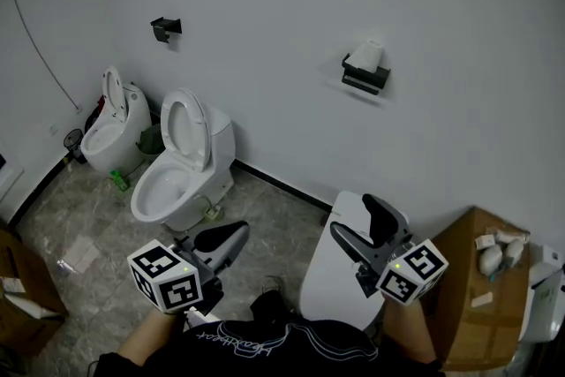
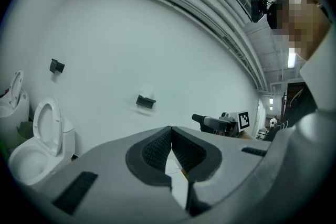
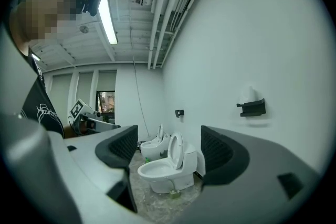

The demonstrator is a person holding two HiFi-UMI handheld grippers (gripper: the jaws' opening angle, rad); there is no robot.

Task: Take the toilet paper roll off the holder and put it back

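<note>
Both tools empty, left tool (image 2: pixel 170 134) closed, right tool (image 3: pixel 168 145) gaping; the light, squashy toilet paper roll (image 1: pixel 366 55) needs gentle side pinching.

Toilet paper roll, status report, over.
Left gripper shut, empty. Right gripper open, empty. Toilet paper roll on wall holder, untouched. White fixture low, before wall.

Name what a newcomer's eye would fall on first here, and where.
A white toilet with its seat up stands against the wall at left, a second toilet beyond it in the corner. Further right, up on the wall, a toilet paper roll sits on a black holder. In front, the left gripper is shut; the right gripper has its fingers apart, empty.
</note>
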